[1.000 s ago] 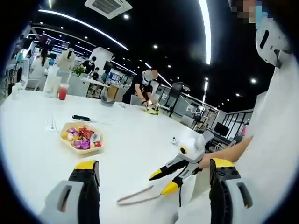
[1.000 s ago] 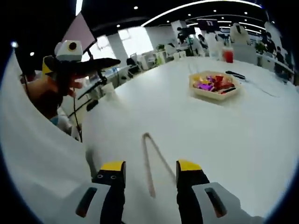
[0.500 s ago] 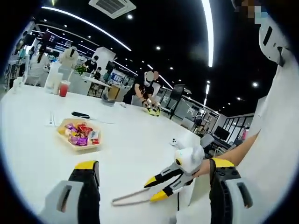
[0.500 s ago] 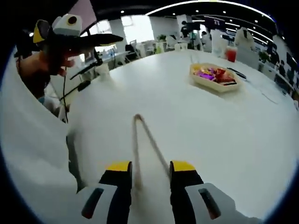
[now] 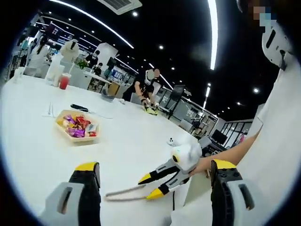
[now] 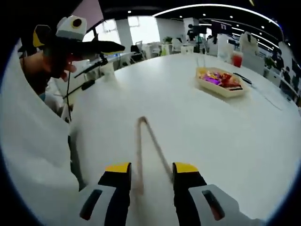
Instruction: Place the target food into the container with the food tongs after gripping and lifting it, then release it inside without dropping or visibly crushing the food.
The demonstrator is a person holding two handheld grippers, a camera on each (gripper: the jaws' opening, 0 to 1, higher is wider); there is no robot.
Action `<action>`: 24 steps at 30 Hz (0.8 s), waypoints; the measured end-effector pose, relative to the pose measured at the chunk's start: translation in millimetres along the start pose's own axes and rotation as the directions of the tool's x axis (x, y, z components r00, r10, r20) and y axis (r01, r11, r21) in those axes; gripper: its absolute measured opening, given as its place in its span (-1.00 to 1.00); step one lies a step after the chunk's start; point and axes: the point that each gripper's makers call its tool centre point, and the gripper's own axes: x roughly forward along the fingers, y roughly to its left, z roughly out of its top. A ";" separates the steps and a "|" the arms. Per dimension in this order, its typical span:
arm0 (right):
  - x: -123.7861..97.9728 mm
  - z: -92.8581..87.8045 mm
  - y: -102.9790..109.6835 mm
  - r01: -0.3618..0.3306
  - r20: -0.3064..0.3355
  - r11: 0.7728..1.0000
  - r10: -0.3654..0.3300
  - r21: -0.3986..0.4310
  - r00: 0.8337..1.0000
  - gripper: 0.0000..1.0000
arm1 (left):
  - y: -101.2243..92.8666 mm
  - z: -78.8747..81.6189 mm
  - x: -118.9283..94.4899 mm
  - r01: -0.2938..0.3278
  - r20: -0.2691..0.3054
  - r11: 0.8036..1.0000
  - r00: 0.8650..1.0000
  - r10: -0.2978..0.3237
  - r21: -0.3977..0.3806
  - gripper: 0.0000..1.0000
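Lying on the white desk [image 6: 225,141], near its edge on the person's side: food tongs [image 6: 149,146], long axis running away from the right gripper [image 6: 150,170], joined tip pointing up the desk, the two open arms reaching back between that gripper's fingers [image 6: 117,170]; the fingers stand either side of the arms, parted, whether they touch the arms cannot be told; broad bare desk lies between tongs and tray. Tray of wrapped food [image 6: 221,81], shallow, beige, filled with purple and red packets, well apart from the tongs toward the far right of the right gripper view; red drink cup [image 6: 236,59] beyond it. Left gripper [image 5: 155,168]: fingers spread wide, nothing between them, raised above the desk; its view shows the tongs [image 5: 123,194] lying crosswise, the right gripper [image 5: 153,186] at their open end, the tray [image 5: 75,129] far left. Change since half a second ago: right gripper's fingers drawn slightly wider apart; tongs unmoved.
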 end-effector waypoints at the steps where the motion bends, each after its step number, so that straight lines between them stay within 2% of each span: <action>1: 0.9 -1.9 0.1 -0.003 -0.009 1.000 0.003 0.003 1.000 -0.03 | -0.8 -1.5 0.8 0.007 -0.003 1.000 1.000 -0.007 -0.004 0.99; 2: 2.4 -3.5 -2.6 0.010 -0.015 1.000 -0.010 -0.011 1.000 -0.03 | -0.6 -3.3 2.0 0.010 -0.008 1.000 1.000 -0.010 -0.005 0.99; 4: 3.6 -15.3 -7.2 0.031 -0.069 0.995 -0.038 -0.092 0.997 -0.12 | 0.8 -9.5 4.9 0.013 -0.029 1.000 1.000 -0.013 0.000 0.99; 5: 6.0 -13.9 -7.2 0.044 -0.045 0.984 -0.053 -0.174 0.998 -0.18 | 2.2 -13.0 6.6 0.014 -0.040 1.000 0.999 -0.014 0.001 0.99; 7: 6.4 -20.0 -13.9 0.081 -0.071 0.967 -0.101 -0.241 0.992 -0.29 | 4.1 -18.4 9.7 0.017 -0.059 1.000 0.998 -0.017 0.001 0.99; 9: 7.7 -21.2 -7.2 0.037 -0.064 0.966 -0.055 -0.254 0.996 -0.30 | 5.9 -21.3 11.5 0.019 -0.066 1.000 0.998 -0.019 0.000 0.99; 15: 7.2 -18.4 -13.4 0.007 -0.074 0.964 -0.028 -0.267 0.997 -0.38 | 6.7 -22.7 18.7 0.029 -0.089 1.000 0.996 -0.028 0.004 0.98; 20: 7.3 -13.2 -21.3 -0.030 -0.079 0.955 0.007 -0.294 0.997 -0.39 | 10.9 -31.5 27.1 0.032 -0.135 0.999 0.990 -0.029 0.027 0.98; 24: 11.0 -7.9 -25.1 -0.084 -0.091 0.940 0.057 -0.330 0.994 -0.39 | 13.1 -39.8 34.4 0.054 -0.177 0.998 0.983 -0.047 0.032 0.98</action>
